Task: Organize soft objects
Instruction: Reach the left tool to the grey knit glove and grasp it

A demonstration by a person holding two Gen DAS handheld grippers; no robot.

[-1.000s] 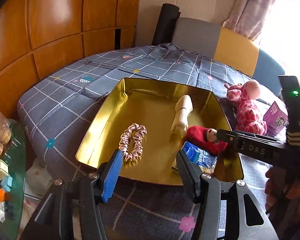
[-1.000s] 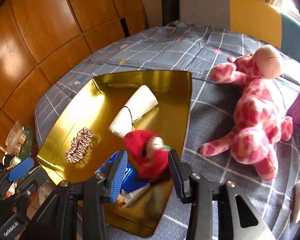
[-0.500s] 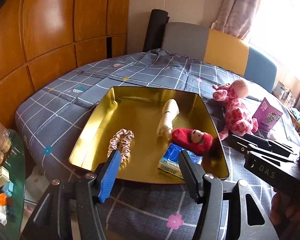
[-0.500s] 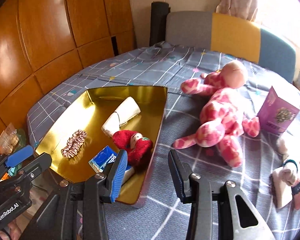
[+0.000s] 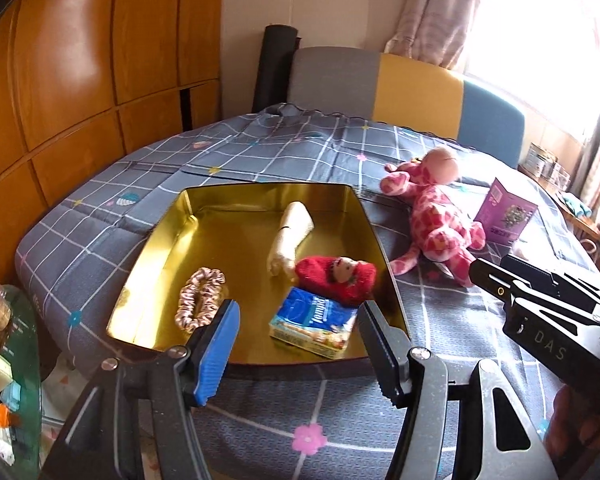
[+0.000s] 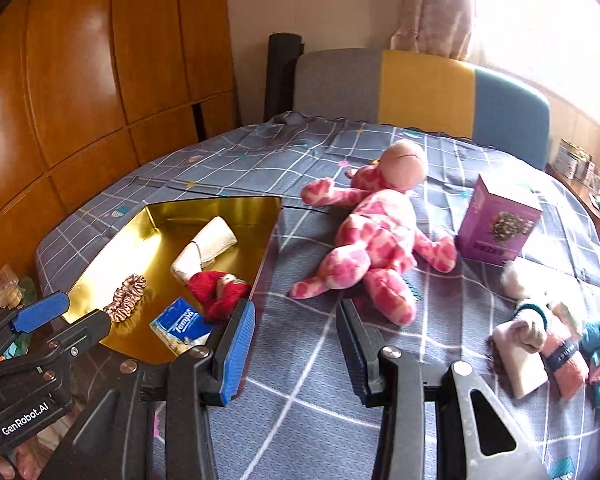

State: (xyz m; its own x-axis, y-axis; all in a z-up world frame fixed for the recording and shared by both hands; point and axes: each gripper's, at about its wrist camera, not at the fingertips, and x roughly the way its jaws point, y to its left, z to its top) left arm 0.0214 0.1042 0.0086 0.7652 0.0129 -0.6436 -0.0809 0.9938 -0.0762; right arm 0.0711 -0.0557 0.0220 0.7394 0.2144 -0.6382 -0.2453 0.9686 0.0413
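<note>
Red plush doll [image 6: 219, 291] lies in gold tray [image 5: 168, 240], apparently touching tissues [image 5: 314, 322].

A shiny gold rectangular metal tray [image 5: 172, 236] on the bed holds a pink satin scrunchie [image 5: 200, 298], a cream rolled cloth [image 5: 290, 236], a red knitted doll [image 5: 336, 276] and a blue tissue pack [image 5: 314, 322]; a pink spotted plush giraffe [image 6: 376, 232] lies just beside the tray
</note>
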